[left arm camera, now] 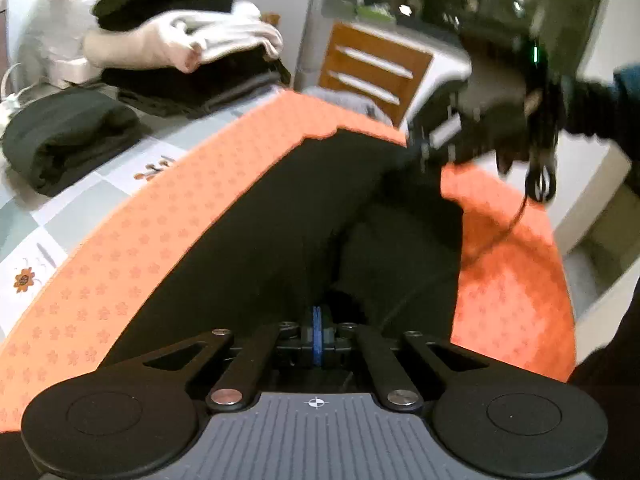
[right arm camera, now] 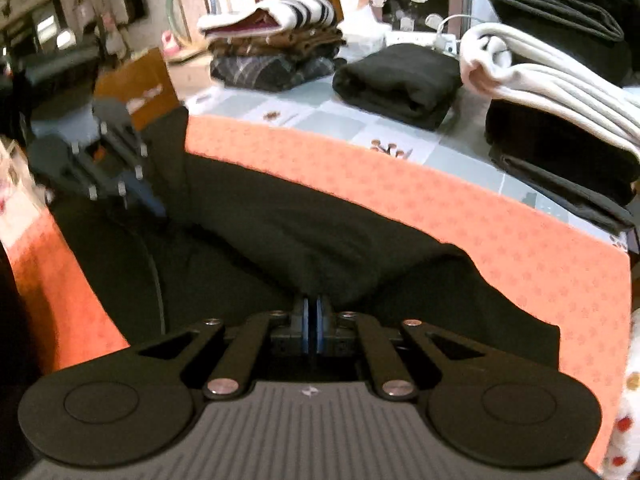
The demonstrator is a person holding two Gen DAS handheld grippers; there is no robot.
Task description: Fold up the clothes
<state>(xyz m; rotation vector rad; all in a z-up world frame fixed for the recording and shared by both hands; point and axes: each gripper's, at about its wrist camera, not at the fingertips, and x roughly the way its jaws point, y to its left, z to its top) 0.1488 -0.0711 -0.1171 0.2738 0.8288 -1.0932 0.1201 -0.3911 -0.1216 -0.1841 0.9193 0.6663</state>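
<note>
Black garment [left arm camera: 304, 216] lies spread on the orange mat [left arm camera: 132, 248], and you have it pinched in both tongs: left gripper [left arm camera: 317, 334] and right gripper [right arm camera: 313, 326] are each clamped narrow on a bunched edge. You look mid-fold (which fold, I can't tell); carry both edges together. Folded stacks [right arm camera: 560, 92] sit beyond the mat, well apart.
</note>
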